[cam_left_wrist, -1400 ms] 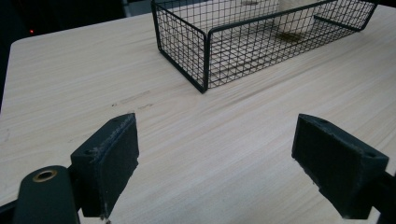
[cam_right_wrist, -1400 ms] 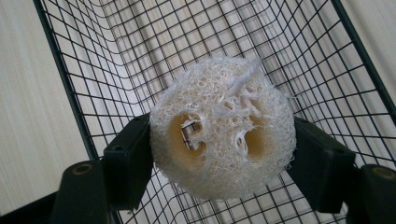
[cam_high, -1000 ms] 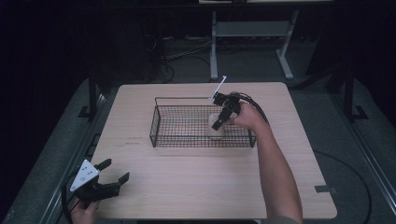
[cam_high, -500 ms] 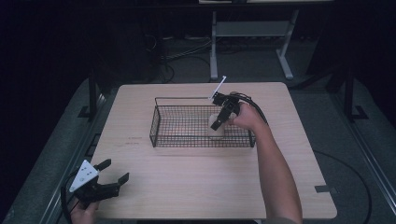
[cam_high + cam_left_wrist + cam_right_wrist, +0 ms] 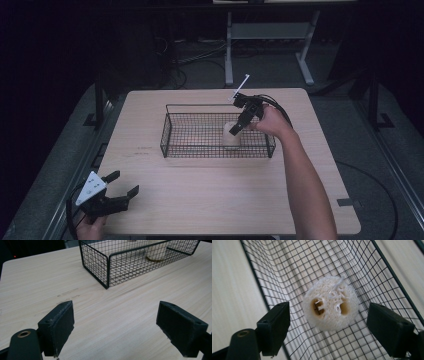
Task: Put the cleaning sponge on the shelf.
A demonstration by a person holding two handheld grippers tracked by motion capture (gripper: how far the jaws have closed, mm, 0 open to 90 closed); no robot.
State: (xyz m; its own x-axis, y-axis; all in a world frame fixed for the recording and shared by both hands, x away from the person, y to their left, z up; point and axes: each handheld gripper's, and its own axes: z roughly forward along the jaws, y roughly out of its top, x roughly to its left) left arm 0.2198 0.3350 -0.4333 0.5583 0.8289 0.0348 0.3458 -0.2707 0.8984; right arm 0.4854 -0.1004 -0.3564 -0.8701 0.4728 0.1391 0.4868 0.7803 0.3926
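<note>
1. Loofah [image 5: 330, 303]: pale, round, porous, two holes in its top face. Stands upright on the floor of the basket [image 5: 170, 131], toward the basket's right end, near the front wall. Also visible from the high view [image 5: 231, 139] and, at the far end of the mesh, from the left gripper view [image 5: 157, 251].
2. Right gripper [image 5: 239, 125]: angled down over the loofah. Jaws spread wide, one on each side of the loofah with clear gaps; nothing pinched, no contact visible.
3. Left gripper [image 5: 120, 189]: low at the table's near left corner, well apart from the basket. Jaws spread, nothing between them but bare table [image 5: 120, 322].
4. Change over the last second: almost none. Right gripper in the same pose above the loofah; loofah in the same spot; left gripper shifted only slightly at the corner.
5. Meaning, as a judgement: a pause at the loofah with the jaws parted. Either just released into the basket or about to be grasped; cannot tell which from this alone.
6. Basket: black wire, rectangular, mid-table, holding only the loofah.
</note>
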